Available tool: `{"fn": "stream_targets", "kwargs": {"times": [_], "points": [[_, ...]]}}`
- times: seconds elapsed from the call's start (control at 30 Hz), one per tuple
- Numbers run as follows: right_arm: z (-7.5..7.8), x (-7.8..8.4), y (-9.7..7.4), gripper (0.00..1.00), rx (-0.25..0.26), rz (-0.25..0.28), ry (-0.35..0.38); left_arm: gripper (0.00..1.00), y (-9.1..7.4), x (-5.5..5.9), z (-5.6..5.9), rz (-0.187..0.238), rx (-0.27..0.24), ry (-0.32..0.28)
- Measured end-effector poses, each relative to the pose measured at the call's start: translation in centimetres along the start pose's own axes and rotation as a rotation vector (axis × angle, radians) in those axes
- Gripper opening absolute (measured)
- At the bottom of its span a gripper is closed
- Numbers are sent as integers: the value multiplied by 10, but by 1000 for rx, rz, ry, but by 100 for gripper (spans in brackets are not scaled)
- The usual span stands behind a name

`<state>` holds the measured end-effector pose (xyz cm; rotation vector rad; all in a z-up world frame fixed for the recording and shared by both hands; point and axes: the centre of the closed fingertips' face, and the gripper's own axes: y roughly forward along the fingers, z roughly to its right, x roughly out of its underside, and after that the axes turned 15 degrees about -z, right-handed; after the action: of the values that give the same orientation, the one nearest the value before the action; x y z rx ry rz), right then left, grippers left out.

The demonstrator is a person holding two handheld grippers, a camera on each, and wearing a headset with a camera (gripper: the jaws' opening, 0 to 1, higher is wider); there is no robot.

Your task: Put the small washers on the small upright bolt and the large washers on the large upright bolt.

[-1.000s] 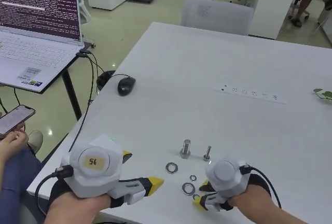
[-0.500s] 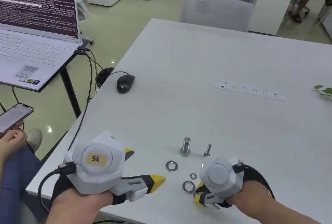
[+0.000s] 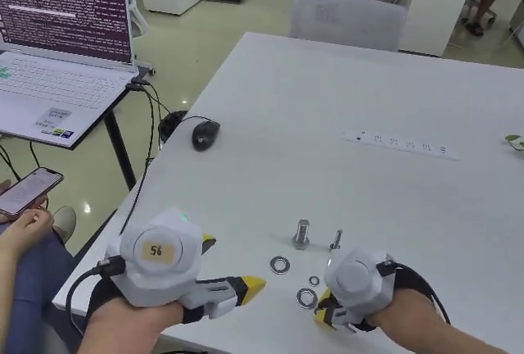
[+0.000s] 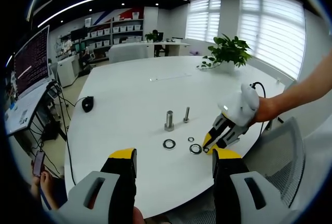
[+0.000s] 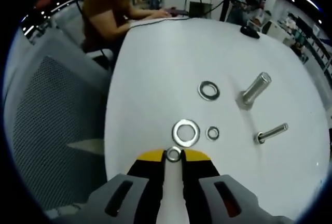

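The large bolt point(image 3: 301, 233) and the small bolt point(image 3: 336, 241) stand upright side by side on the white table point(image 3: 327, 108). In front of them lie a large washer point(image 3: 280, 265), a small washer point(image 3: 313, 280) and a second large washer point(image 3: 307, 297). My right gripper point(image 3: 326, 315) is low at the near table edge. In the right gripper view its jaws point(image 5: 173, 157) are shut on a small washer point(image 5: 173, 154), just behind the large washer point(image 5: 186, 133). My left gripper point(image 3: 228, 265) is open and holds nothing, left of the washers point(image 4: 169, 144).
A black mouse point(image 3: 205, 134) lies at the table's left edge and a white power strip point(image 3: 401, 145) further back. A laptop point(image 3: 57, 43) stands on a side stand to the left. A grey chair point(image 3: 348, 22) is behind the table. A hand holds a phone point(image 3: 29, 190).
The head camera has shifted a little. My right gripper has settled lower over the small washer by the near edge. The left gripper has hardly moved.
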<state>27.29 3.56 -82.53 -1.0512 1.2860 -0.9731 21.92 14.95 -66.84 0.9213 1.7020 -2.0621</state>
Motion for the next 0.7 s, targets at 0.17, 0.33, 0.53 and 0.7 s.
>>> {"fn": "stream_targets", "kwargs": {"times": [0.17,0.33,0.53,0.7], "points": [[5,7,-1,3,3,-10,27,58,-2,-1,-1,11,-8,-7],[1,11,0,4,-21,-2,6,58,-2,2,0,17,-7,-20],[7,20,-4,13,0,-10,23,59,-2,4,1,16,-10,-22],[12,34,-11,18,12,2,38,59,-4,4,-1,19,-14,-27]]}}
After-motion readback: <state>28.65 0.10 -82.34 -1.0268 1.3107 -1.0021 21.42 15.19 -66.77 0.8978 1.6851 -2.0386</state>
